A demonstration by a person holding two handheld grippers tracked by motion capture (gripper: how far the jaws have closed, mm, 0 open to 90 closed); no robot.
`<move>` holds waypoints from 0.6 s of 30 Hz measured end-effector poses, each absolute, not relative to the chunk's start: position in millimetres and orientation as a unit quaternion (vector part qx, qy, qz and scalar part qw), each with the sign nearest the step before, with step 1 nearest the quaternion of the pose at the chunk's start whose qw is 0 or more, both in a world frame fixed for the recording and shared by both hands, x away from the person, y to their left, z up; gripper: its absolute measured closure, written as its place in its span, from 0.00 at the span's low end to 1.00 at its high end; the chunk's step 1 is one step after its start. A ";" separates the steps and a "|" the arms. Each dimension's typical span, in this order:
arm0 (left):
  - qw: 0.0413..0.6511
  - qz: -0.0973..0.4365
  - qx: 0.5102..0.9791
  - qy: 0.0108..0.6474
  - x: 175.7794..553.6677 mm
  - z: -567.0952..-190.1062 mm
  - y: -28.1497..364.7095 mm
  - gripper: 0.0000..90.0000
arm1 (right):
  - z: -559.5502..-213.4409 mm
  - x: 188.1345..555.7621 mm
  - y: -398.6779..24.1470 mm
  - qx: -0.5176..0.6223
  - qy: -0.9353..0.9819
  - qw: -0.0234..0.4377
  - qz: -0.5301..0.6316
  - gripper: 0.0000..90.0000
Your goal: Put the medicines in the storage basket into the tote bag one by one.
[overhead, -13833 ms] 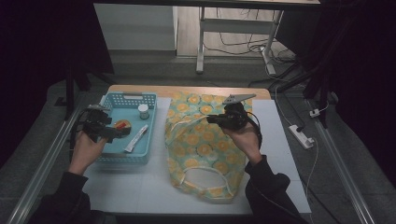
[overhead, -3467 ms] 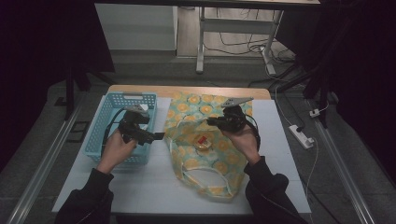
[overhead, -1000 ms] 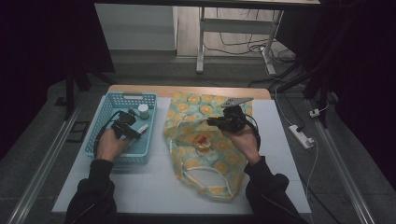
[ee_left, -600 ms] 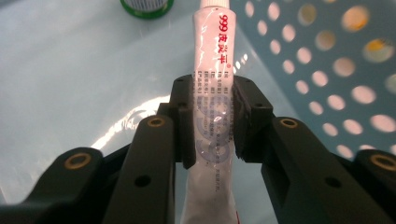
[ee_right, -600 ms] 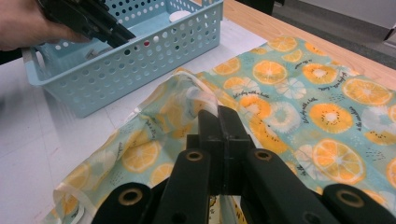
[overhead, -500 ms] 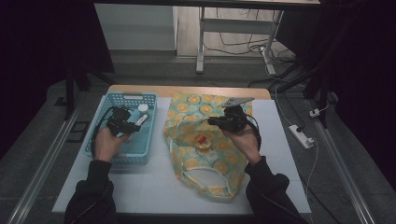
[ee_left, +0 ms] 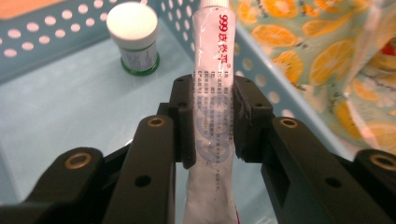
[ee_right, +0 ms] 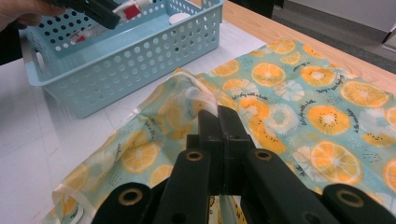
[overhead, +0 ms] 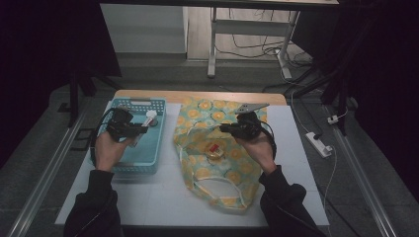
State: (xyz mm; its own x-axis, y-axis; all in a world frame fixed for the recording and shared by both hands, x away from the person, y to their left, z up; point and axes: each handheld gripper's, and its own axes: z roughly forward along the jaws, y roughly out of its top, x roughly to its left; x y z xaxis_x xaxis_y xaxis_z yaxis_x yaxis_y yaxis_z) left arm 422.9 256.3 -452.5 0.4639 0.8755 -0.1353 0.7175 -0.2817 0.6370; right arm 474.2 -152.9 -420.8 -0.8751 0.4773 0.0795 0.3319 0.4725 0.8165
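Judging from the layout, the job looks like moving items out of the blue basket point(overhead: 129, 163) into the orange-print bag point(overhead: 217, 173); the step in hand is the pick of the ointment tube point(ee_left: 214, 93). Left claw point(ee_left: 214, 122) is pinching the tube across its middle, cap end pointing to 12 o'clock in the left gripper view, inside the basket at the counter's point(overhead: 163, 197) 9 o'clock side. Right claw point(ee_right: 217, 122) is pressed together on the bag's rim fabric, lifting it so the mouth gapes toward the basket. Next move, as a guess: carry the tube toward 3 o'clock over the basket wall and into the opening, while the right claw holds the rim up; tube is soft, so a firm squeeze may deform it. Count: one basket, one bag, one tube, one white-capped jar point(ee_left: 134, 36) in the basket at 11 o'clock of the tube, one small red-and-yellow item point(overhead: 213, 149) apparently inside the bag, identity unclear. Two claws, both occupied.
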 end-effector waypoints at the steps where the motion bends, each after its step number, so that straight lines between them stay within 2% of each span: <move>1: 0.328 0.120 0.790 0.504 422.4 -451.2 256.0 0.80 | -420.9 474.2 -152.9 0.237 0.854 0.080 0.456 1.00; 18: 0.381 0.120 0.778 0.486 407.9 -427.9 249.2 0.80 | -419.6 473.8 -154.2 0.237 0.853 0.080 0.457 1.00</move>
State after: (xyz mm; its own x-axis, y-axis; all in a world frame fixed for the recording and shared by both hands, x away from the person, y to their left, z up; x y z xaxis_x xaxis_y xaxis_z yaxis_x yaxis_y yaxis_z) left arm 407.9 249.2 -427.9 0.4997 0.8466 -0.1830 0.6641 -0.2388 0.7085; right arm 473.8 -154.2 -419.6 -0.8746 0.4781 0.0801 0.3315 0.4694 0.8184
